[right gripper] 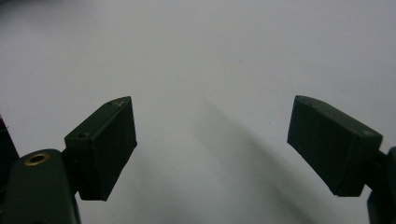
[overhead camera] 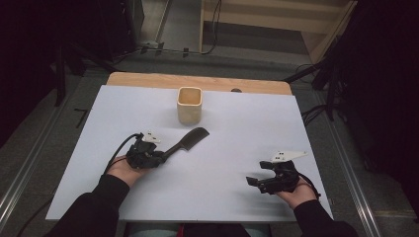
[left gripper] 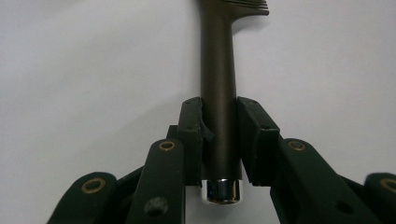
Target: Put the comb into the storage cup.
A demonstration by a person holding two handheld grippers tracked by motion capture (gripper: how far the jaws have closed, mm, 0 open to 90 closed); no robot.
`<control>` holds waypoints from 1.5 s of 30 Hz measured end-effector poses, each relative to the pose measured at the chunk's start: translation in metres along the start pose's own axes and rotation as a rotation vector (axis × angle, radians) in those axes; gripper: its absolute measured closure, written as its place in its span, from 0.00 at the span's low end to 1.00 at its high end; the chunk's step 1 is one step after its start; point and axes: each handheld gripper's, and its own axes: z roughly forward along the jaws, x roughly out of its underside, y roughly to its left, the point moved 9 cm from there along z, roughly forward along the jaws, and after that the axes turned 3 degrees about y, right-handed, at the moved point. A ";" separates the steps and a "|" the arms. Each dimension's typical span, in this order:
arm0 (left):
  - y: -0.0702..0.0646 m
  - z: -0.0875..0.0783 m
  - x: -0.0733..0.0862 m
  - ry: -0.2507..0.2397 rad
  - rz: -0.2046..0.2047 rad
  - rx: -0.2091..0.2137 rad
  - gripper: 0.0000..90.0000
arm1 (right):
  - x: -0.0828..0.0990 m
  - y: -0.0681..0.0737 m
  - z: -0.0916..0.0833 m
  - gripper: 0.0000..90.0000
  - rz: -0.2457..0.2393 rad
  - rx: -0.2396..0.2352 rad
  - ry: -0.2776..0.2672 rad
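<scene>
Your left gripper is clenched on the one dark comb, pads on its handle near the silver end cap. The comb's long axis runs away from the jaws, head up-right toward the one wooden cup. Your right gripper sits released over the white table.

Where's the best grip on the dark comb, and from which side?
On the round handle near its chrome-capped end, coming in along the handle from the near-left, jaws straddling it. The comb lies flat with its toothed head toward the wooden cup. The left gripper already clamps the handle there.
</scene>
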 end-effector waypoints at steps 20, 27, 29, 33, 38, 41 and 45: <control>-0.023 -0.009 -0.027 -0.074 -0.041 0.142 0.81 | -0.004 0.003 -0.001 0.15 -0.011 0.006 -0.028; -0.032 -0.007 -0.036 -0.093 -0.042 0.168 0.81 | -0.008 0.004 -0.004 0.15 -0.020 0.006 -0.047; -0.035 -0.007 -0.040 -0.101 -0.046 0.176 0.81 | -0.008 0.004 -0.004 0.15 -0.020 0.005 -0.051; -0.040 -0.005 -0.048 -0.121 -0.050 0.190 0.81 | -0.011 0.005 -0.006 0.15 -0.021 0.009 -0.060; -0.043 -0.001 -0.059 -0.154 -0.071 0.194 0.81 | -0.016 0.006 -0.007 0.15 -0.009 0.018 -0.078; -0.049 0.002 -0.065 -0.179 -0.067 0.204 0.81 | -0.018 0.005 -0.008 0.15 0.005 0.033 -0.081; -0.057 0.007 -0.072 -0.199 -0.055 0.197 0.81 | -0.020 0.005 -0.009 0.15 -0.013 0.059 -0.082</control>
